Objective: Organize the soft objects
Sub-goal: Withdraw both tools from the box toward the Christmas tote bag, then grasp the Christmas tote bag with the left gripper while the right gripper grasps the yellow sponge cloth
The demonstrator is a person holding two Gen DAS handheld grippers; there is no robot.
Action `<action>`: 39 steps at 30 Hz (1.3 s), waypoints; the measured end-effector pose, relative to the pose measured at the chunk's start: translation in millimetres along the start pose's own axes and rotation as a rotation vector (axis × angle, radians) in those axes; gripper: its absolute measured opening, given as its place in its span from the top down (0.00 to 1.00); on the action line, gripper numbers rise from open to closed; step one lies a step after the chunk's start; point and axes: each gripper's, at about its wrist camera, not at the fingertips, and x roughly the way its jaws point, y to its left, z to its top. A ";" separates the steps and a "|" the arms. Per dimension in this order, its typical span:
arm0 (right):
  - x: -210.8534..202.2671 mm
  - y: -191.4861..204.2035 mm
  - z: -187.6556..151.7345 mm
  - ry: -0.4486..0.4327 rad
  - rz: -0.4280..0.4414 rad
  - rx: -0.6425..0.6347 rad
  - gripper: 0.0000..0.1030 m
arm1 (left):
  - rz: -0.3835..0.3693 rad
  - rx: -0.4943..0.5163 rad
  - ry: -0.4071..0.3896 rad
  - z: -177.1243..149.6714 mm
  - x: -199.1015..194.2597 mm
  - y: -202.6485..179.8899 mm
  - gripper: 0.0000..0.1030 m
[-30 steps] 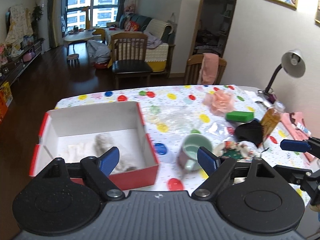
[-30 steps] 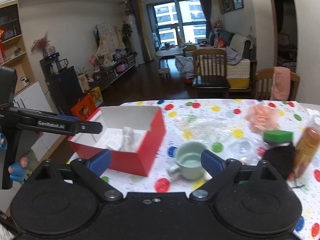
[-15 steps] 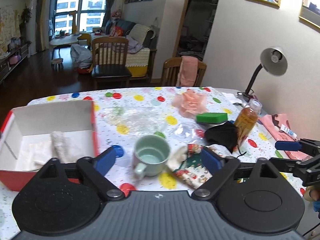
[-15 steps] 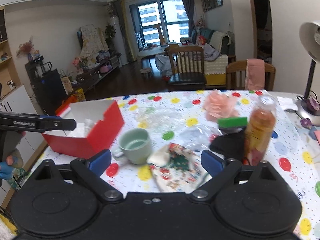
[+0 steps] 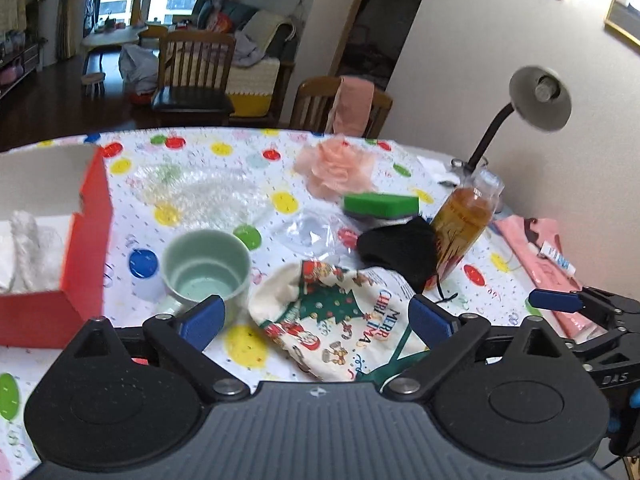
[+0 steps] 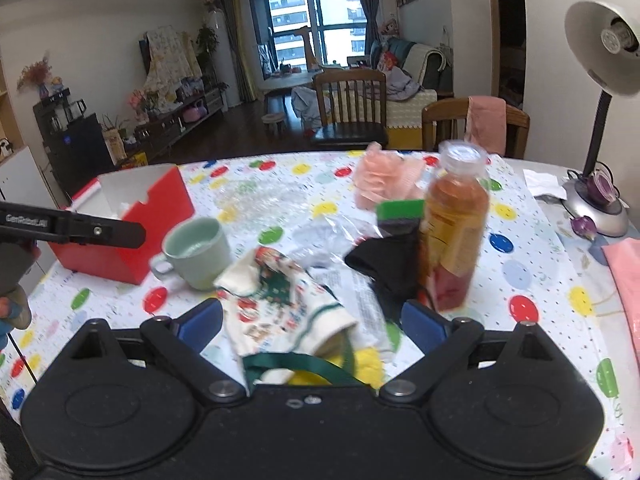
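Note:
A Christmas-print cloth bag (image 5: 340, 320) lies on the dotted tablecloth, between the open fingers of my left gripper (image 5: 318, 318); it also lies under my open right gripper (image 6: 310, 320), as seen in the right wrist view (image 6: 280, 300). A black cloth (image 5: 400, 248) lies behind it. A pink fluffy flower (image 5: 336, 168) and a green sponge (image 5: 380, 204) sit further back. A red box (image 5: 86, 240) at left holds a white towel (image 5: 28, 244). Both grippers are empty.
A pale green mug (image 5: 206, 266) stands left of the bag. A juice bottle (image 5: 464, 224) stands right of the black cloth. Crumpled clear plastic (image 5: 208, 196) lies mid-table. A desk lamp (image 5: 536, 100) and pink cloth (image 5: 540, 256) are at right.
Both grippers have swung right, away from the red box, and now hover over the Christmas bag. Both stay open.

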 end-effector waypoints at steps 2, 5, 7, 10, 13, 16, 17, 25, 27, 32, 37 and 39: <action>2.4 -7.2 -2.8 0.013 0.010 0.009 0.07 | 0.012 0.005 0.020 -4.6 14.8 -6.0 0.04; 7.3 -16.5 -7.3 0.033 0.019 0.010 0.07 | 0.059 0.025 0.055 -11.5 35.0 -16.0 0.04; 11.9 -22.7 -8.6 0.050 0.018 0.002 0.08 | 0.093 0.033 0.073 -15.4 46.9 -20.2 0.04; 19.4 -31.4 -7.9 0.064 0.010 0.009 0.09 | 0.138 0.027 0.101 -19.0 64.2 -23.0 0.04; 26.1 -43.6 -6.0 0.068 0.007 0.041 0.10 | 0.162 0.006 0.142 -23.6 82.6 -23.1 0.04; 36.1 -56.6 -5.1 0.087 -0.005 0.081 0.13 | 0.170 -0.019 0.187 -28.8 99.1 -22.4 0.04; 40.3 -60.7 -5.7 0.096 -0.007 0.093 0.14 | 0.178 -0.029 0.204 -30.3 104.9 -21.3 0.04; 67.5 -89.5 -9.9 0.164 -0.033 0.147 0.19 | 0.175 -0.141 0.289 -38.7 136.8 -9.5 0.04; 70.4 -90.6 -11.7 0.177 -0.029 0.142 0.19 | 0.181 -0.157 0.302 -39.8 141.6 -8.9 0.05; 76.8 -91.3 -15.1 0.200 -0.017 0.137 0.22 | 0.190 -0.169 0.304 -40.7 149.5 -10.7 0.08; 79.8 -92.0 -15.1 0.207 -0.009 0.132 0.25 | 0.203 -0.129 0.291 -35.4 151.5 -21.3 0.48; 80.4 -91.9 -15.1 0.209 -0.007 0.129 0.25 | 0.213 -0.111 0.288 -34.7 152.2 -24.5 0.60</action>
